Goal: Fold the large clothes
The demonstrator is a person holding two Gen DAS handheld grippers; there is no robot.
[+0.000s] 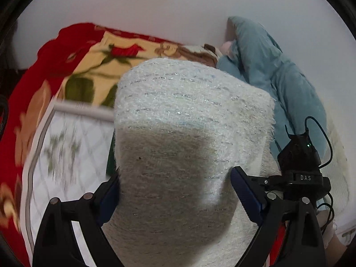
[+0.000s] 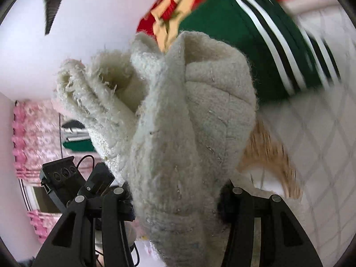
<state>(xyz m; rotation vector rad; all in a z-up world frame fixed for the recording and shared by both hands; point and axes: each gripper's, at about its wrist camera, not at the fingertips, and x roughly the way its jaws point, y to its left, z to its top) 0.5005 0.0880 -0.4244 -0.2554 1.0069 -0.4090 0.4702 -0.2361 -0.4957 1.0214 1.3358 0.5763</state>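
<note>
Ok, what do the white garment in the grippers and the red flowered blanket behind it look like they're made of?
White garment: a fuzzy knit, likely wool or acrylic, matte with thin glittery threads in rows; loose fibres stand out along its edges.
Red flowered blanket: looks like soft plush fleece with a printed rose pattern, though blur leaves the pile uncertain.

Cream sweater (image 1: pixel 191 138), silver-flecked; red rose-patterned blanket (image 1: pixel 73 51); teal jacket (image 1: pixel 287 80).
</note>
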